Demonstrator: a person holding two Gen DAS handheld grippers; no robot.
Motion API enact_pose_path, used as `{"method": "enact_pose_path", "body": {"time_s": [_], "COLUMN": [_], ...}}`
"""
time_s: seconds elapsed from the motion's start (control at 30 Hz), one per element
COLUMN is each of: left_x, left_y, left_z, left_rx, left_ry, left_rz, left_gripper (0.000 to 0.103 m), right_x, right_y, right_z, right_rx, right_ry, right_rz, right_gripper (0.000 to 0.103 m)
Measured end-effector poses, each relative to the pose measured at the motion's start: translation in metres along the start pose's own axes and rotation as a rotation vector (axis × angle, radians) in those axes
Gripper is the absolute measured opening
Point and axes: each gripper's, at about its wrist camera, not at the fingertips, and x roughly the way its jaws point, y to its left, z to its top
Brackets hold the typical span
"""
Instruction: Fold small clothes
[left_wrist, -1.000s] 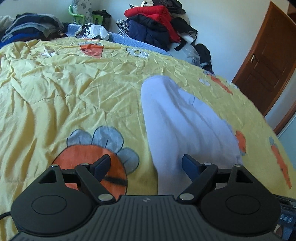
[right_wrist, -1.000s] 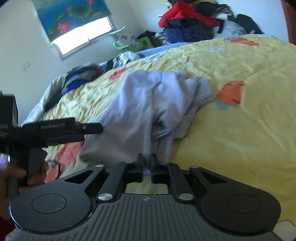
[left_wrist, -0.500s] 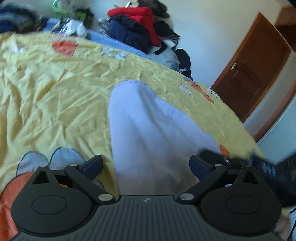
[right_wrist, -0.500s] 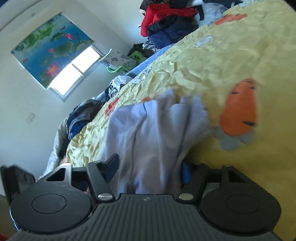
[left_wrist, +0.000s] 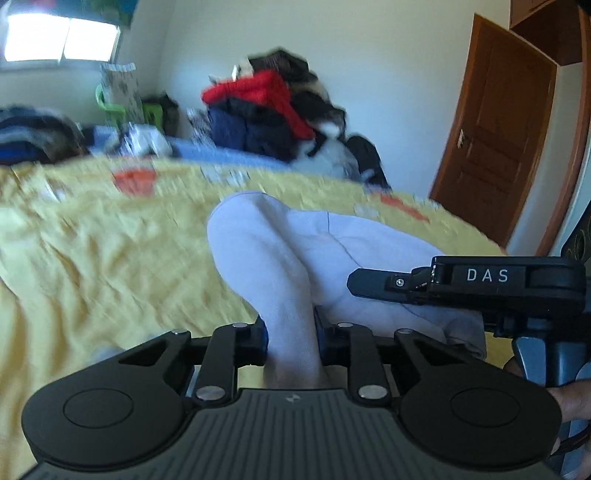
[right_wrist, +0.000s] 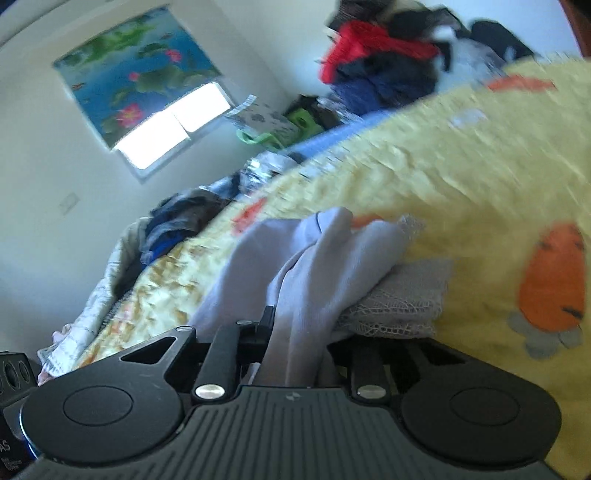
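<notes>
A small pale lilac garment lies on the yellow bedspread. My left gripper is shut on its near edge, and the cloth rises in a fold between the fingers. My right gripper is shut on another part of the same garment, which bunches up ahead of it. A lacy grey-white trim of the cloth shows under the bunched part. The right gripper also shows in the left wrist view at the right, over the garment.
A pile of red, navy and dark clothes sits at the far side of the bed. More clothes lie at the far left. A brown door stands at the right. The bedspread has orange carrot prints.
Both grippers were open around the garment half a second ago; now both have shut on it. The views have tilted up and the cloth is lifted into folds.
</notes>
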Motion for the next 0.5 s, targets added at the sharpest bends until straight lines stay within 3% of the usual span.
{"method": "enact_pose_path", "body": {"time_s": [0.13, 0.23, 0.33, 0.4, 0.47, 0.5], "left_x": [-0.025, -0.019, -0.003, -0.009, -0.022, -0.028], "left_y": [0.014, 0.028, 0.047, 0.059, 0.065, 0.063], "left_z": [0.023, 0.029, 0.014, 0.004, -0.002, -0.003], "left_rx": [0.000, -0.006, -0.084, -0.135, -0.154, -0.142], "left_ry": [-0.049, 0.020, 0.143, 0.155, 0.127, 0.113], "left_rz": [0.055, 0.122, 0.214, 0.220, 0.240, 0.266], "left_gripper": [0.022, 0.026, 0.027, 0.035, 0.059, 0.063], "right_x": [0.003, 0.020, 0.050, 0.058, 0.042, 0.029], "right_y": [0.027, 0.042, 0.041, 0.037, 0.034, 0.035], "right_z": [0.014, 0.016, 0.007, -0.003, -0.008, -0.008], "right_rx": [-0.035, -0.057, -0.076, -0.124, -0.149, -0.157], "right_ry": [-0.025, -0.010, 0.079, 0.138, 0.084, 0.037], "right_rz": [0.074, 0.081, -0.051, -0.195, -0.239, -0.295], "right_gripper": [0.025, 0.031, 0.050, 0.050, 0.051, 0.053]}}
